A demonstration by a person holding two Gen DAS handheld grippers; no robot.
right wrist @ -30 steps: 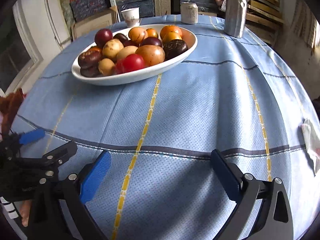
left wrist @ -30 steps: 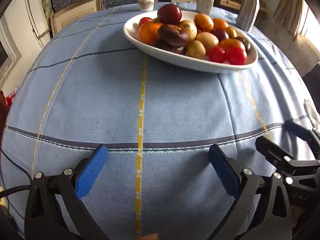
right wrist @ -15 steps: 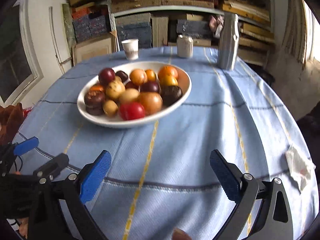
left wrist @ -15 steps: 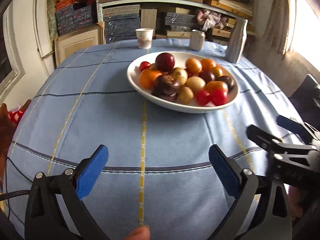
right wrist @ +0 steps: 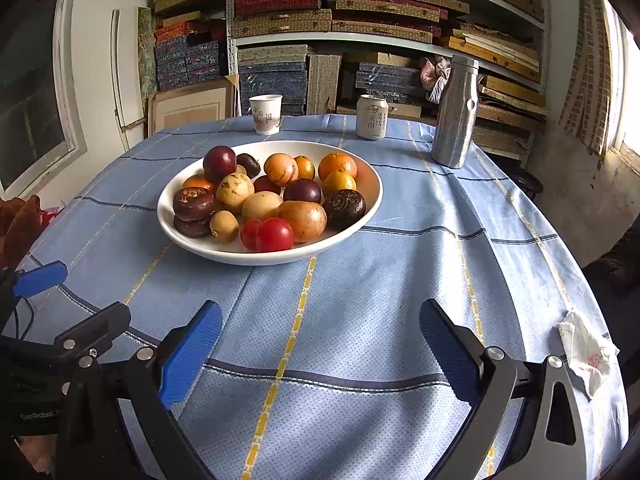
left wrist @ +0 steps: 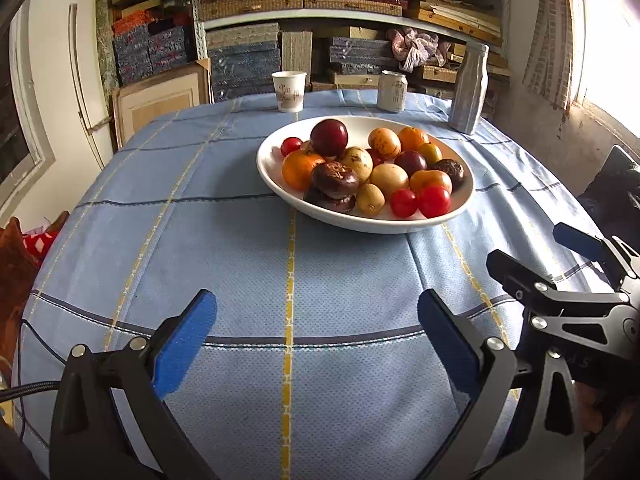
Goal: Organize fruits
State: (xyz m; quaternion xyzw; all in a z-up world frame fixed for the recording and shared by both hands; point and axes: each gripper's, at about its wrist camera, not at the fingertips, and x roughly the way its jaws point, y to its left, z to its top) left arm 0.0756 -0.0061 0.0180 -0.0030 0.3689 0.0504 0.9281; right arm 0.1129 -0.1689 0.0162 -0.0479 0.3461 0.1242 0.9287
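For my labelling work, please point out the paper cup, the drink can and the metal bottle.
paper cup [right wrist: 266,115]: right wrist view, middle of its wall.
drink can [right wrist: 372,117]: right wrist view, printed side.
metal bottle [right wrist: 454,120]: right wrist view, middle of body.

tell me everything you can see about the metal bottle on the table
The metal bottle is a brushed silver flask, seemingly steel, with a ribbed cap screwed on, a narrower neck and a slightly waisted body. It stands upright on the blue checked tablecloth at the far right side, right of the drink can and beyond the white fruit bowl. Nothing else touches it.
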